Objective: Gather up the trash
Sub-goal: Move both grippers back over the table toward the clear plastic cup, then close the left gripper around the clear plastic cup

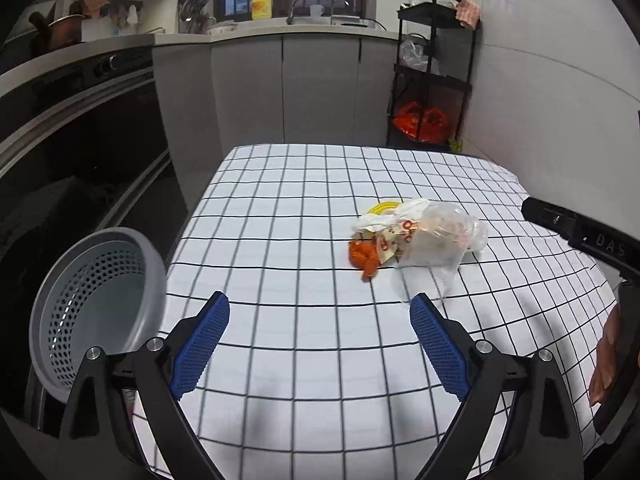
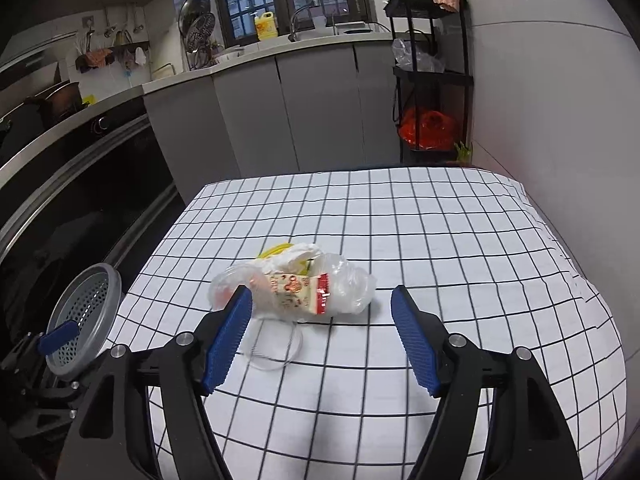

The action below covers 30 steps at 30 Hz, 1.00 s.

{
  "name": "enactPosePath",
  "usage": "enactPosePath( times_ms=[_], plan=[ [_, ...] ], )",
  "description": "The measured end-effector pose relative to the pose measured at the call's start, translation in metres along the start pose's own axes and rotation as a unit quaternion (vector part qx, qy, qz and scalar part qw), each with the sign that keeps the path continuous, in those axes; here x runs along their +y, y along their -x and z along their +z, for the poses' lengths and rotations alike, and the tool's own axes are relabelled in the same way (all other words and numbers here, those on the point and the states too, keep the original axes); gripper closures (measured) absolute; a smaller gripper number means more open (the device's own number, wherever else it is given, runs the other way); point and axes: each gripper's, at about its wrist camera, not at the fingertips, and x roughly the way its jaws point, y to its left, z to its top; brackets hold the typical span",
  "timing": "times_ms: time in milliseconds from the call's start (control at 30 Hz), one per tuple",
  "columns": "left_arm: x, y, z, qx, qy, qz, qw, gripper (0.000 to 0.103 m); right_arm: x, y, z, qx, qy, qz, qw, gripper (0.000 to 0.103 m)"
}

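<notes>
Grey perforated bin (image 1: 96,304) looks bare inside (table-edge); both tongs (image 1: 320,344) (image 2: 322,336) spread, pinching nothing.

Both wrist views downward, table (image 1: 304,360) shared.

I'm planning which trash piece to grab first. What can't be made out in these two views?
- Yellow round item: mostly hidden behind the white crumpled plastic bag in both views.
- Orange scrap: shows only in the left wrist view; the clear plastic cup blocks it in the right.
- Grey perforated basket: its base is hidden by the left gripper's arm.
</notes>
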Motion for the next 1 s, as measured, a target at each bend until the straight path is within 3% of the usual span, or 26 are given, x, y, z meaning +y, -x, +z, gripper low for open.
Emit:
enactPosePath(
  times_ms=[233,367,500,833,900,967,1000],
  plan=[
    [-0.039,-0.032,0.004,0.007,-0.027,-0.016,0.9995,0.01,-0.037,0.001,0.007,0.004,-0.049,-0.008,0.999,0.034],
    [-0.058,-0.049,0.011,0.002,-0.028,-0.035,0.999,0.009,-0.061,0.001,0.012,0.01,-0.1,0.011,0.995,0.033],
    [-0.073,-0.065,0.017,0.001,-0.035,-0.032,0.9989,0.009,-0.08,0.003,0.015,0.009,-0.14,0.02,0.99,0.033],
    [-0.093,-0.101,0.029,0.021,-0.037,-0.021,0.9989,0.009,-0.082,0.005,0.018,0.007,-0.138,0.022,0.99,0.033],
    [-0.094,-0.103,0.031,0.019,-0.035,-0.015,0.9991,0.013,-0.081,0.002,0.018,0.012,-0.137,0.024,0.99,0.033],
    [-0.094,-0.105,0.032,0.027,-0.03,-0.028,0.9988,0.03,-0.079,-0.001,0.018,0.017,-0.13,0.023,0.991,0.033],
    [-0.094,-0.106,0.031,0.031,-0.03,-0.031,0.9986,0.034,-0.078,-0.003,0.017,0.018,-0.126,0.021,0.992,0.033]
  ],
)
